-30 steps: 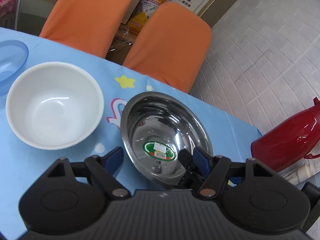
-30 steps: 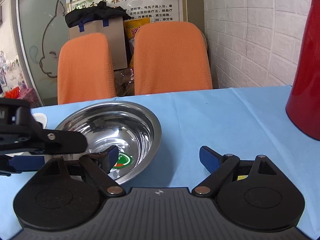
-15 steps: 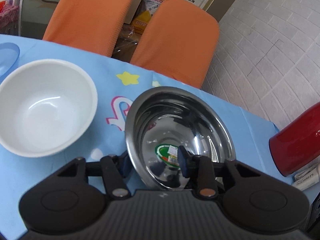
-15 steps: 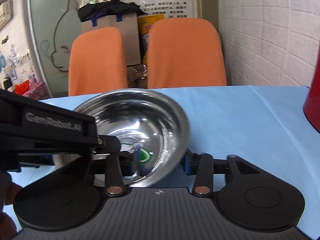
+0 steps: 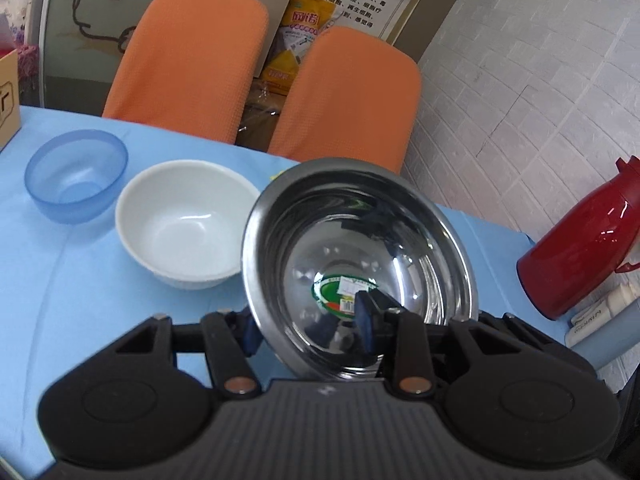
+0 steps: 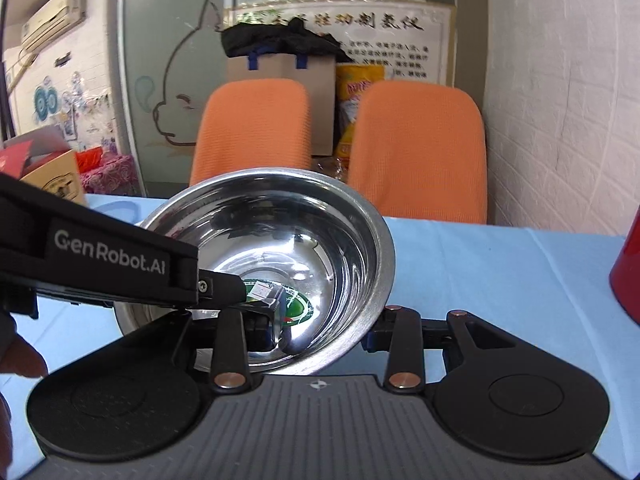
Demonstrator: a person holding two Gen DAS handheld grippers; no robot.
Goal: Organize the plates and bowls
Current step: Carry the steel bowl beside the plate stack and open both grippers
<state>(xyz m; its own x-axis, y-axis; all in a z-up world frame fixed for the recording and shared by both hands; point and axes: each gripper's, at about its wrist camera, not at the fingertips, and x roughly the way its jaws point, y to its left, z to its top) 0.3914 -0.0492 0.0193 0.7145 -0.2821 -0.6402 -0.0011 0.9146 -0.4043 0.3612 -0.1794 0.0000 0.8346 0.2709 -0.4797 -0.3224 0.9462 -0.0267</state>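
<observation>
Steel bowl (image 5: 360,256) gripped by both tongs, raised off the blue bench (image 5: 80,280).

Left tongs (image 5: 308,324) clenched on near rim; right tongs (image 6: 326,320) clenched on right-hand rim, one finger inside, one outside. Step judged: carrying toward a stack. Next move likely calls for level travel left of steel bowl to white bowl (image 5: 184,220), then both grips eased together. Left wrist view alone shows white bowl, blue bowl (image 5: 76,176) beyond it, red flask (image 5: 580,256); right wrist view alone shows left tongs' arm crossing in.

Bright even light; glare on steel bowl (image 5: 360,248); fisheye-bent edges.
</observation>
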